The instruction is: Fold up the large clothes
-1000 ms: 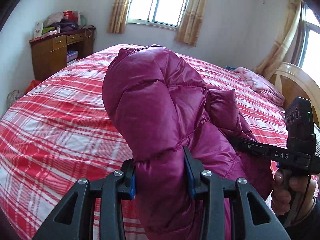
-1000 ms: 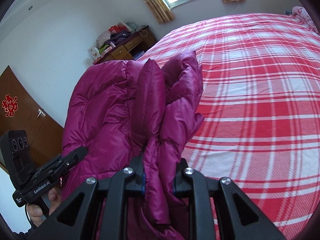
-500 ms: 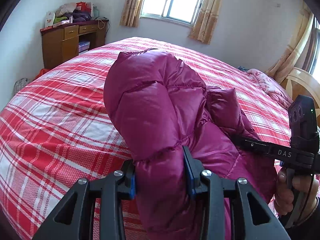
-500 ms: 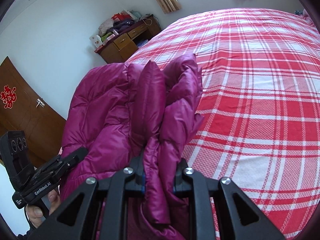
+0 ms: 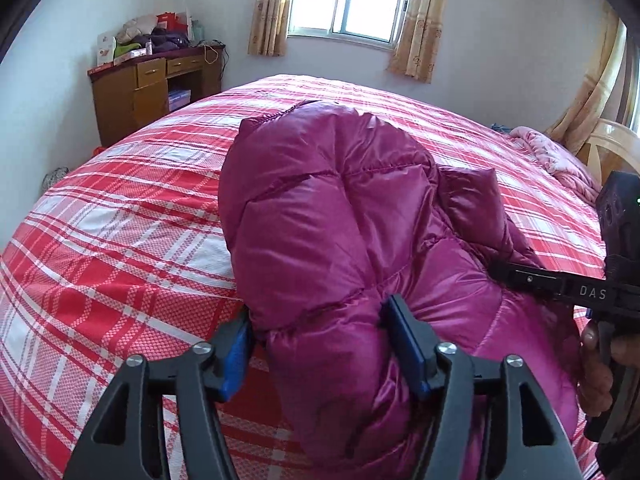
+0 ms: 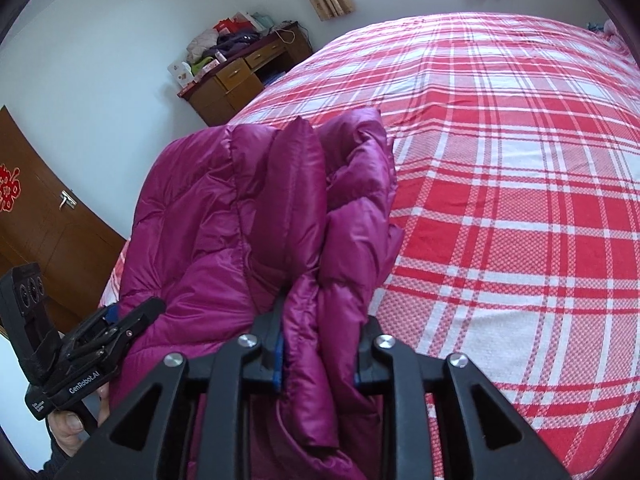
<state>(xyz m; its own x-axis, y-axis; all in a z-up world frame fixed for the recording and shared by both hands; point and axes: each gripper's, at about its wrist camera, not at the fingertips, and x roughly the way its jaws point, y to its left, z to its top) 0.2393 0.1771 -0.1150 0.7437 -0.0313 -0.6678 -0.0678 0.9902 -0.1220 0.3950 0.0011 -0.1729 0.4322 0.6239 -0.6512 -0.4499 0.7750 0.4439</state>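
Over bed [image 5: 120,248], tongs [image 5: 320,344] gripping jacket [image 5: 340,216]

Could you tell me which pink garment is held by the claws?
The magenta puffer jacket, gripped by both claws; the pale pink garment lies untouched near the headboard.

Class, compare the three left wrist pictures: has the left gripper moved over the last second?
Yes. The left gripper has risen or tipped downward: the window and wooden desk sit lower in view.
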